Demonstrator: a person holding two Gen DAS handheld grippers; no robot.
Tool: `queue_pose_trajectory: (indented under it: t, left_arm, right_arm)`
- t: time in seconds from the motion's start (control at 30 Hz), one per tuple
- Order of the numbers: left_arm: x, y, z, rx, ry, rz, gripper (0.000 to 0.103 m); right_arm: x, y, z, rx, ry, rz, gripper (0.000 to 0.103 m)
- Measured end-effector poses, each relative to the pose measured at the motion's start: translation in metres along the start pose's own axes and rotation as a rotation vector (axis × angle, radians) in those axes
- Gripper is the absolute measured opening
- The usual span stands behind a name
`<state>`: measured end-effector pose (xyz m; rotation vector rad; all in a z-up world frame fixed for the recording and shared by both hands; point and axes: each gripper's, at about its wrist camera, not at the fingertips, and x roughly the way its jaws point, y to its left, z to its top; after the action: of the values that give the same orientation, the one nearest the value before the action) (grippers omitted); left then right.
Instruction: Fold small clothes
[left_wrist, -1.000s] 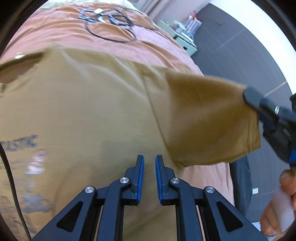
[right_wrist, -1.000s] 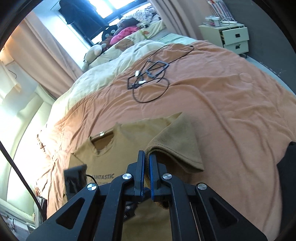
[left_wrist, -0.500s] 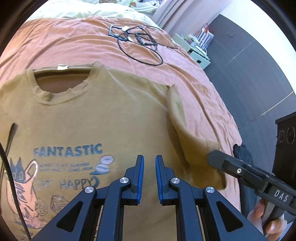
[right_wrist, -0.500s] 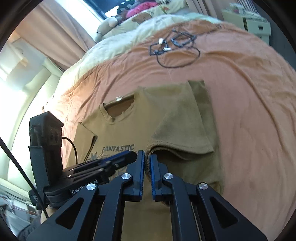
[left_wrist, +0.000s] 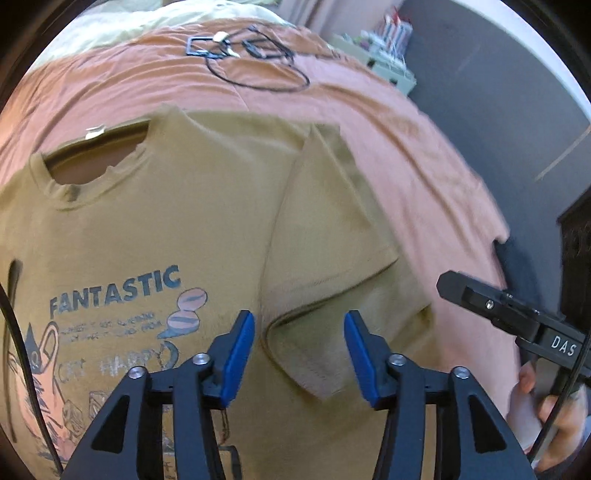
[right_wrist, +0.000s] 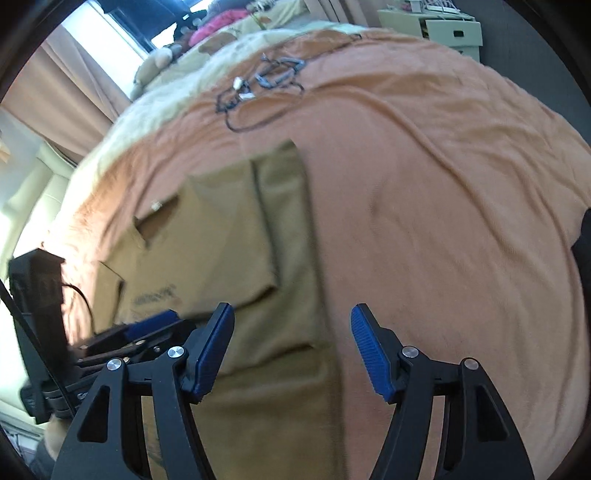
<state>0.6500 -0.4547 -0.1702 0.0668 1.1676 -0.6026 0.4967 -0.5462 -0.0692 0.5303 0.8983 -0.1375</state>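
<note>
From my left wrist camera I see the tan T-shirt (left_wrist: 155, 229) lying flat, print side up, on the orange bedspread (left_wrist: 388, 122), its neckline toward the far end of the bed and the word FANTASTIC readable. Its sleeve (left_wrist: 325, 236) is folded inward over the chest, and the sleeve's hemmed edge sits directly ahead of my left gripper (left_wrist: 299, 350), in line with the gap between the blue pads. That gripper is spread wide and grips nothing; I cannot tell whether the pads touch the cloth or hang just above it. My right gripper (right_wrist: 291, 347) is likewise released, fingers well apart, with nothing held. In its own view, the shirt's folded side edge runs up between the two fingers, cloth under the left finger (right_wrist: 214, 347) and bare bedspread under the right one. In the left view the right gripper shows at the right edge, just beside the shirt's side. A tangle of black cable (left_wrist: 255, 55) lies on the bedspread well beyond the collar.
</note>
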Motion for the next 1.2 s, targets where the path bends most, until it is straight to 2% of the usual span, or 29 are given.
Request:
queue_pose_trajectory:
  t: [0.1,0.17,0.33,0.4,0.53,0.67,0.77,0.93,1.0,1.1,1.13,1.2]
  left_arm:
    - [0.013,-0.004,-0.004,0.050,0.019,0.084,0.053]
    - [0.017,-0.006,-0.003,0.081,0.000,0.127,0.053]
    - [0.018,-0.006,0.006,0.148,-0.066,0.301,0.053]
    - [0.017,0.005,0.010,0.126,-0.080,0.317,0.054]
    - [0.015,0.029,0.016,0.032,-0.072,0.276,0.056]
    - [0.007,0.040,0.017,-0.006,-0.095,0.324,0.056]
    - [-0.003,0.056,0.018,-0.080,-0.109,0.354,0.052]
    - [-0.023,0.072,0.021,-0.133,-0.165,0.323,0.052]
    - [-0.032,0.072,0.023,-0.139,-0.203,0.280,0.052]
    - [-0.052,0.064,0.024,-0.151,-0.315,0.174,0.053]
    - [-0.055,0.060,0.025,-0.142,-0.332,0.129,0.053]
    - [-0.049,0.046,0.030,-0.108,-0.306,0.085,0.054]
  right_arm:
    - [0.015,0.010,-0.005,-0.017,0.032,-0.034,0.048]
    - [0.023,0.012,-0.010,-0.032,0.050,-0.070,0.038]
    - [0.022,0.010,-0.014,-0.047,0.035,-0.081,0.032]
    - [0.021,0.008,-0.017,-0.044,0.034,-0.076,0.031]
    - [0.020,0.007,-0.024,-0.068,0.023,-0.086,0.031]
    - [0.022,0.007,-0.024,-0.072,0.019,-0.086,0.031]
    - [0.021,0.004,-0.024,-0.066,0.021,-0.080,0.031]
    - [0.021,0.003,-0.025,-0.075,0.019,-0.076,0.031]
    - [0.020,0.001,-0.024,-0.072,0.019,-0.069,0.031]
    - [0.020,-0.001,-0.024,-0.070,0.018,-0.059,0.031]
    - [0.020,-0.002,-0.024,-0.070,0.017,-0.056,0.031]
    - [0.020,-0.001,-0.024,-0.072,0.018,-0.057,0.031]
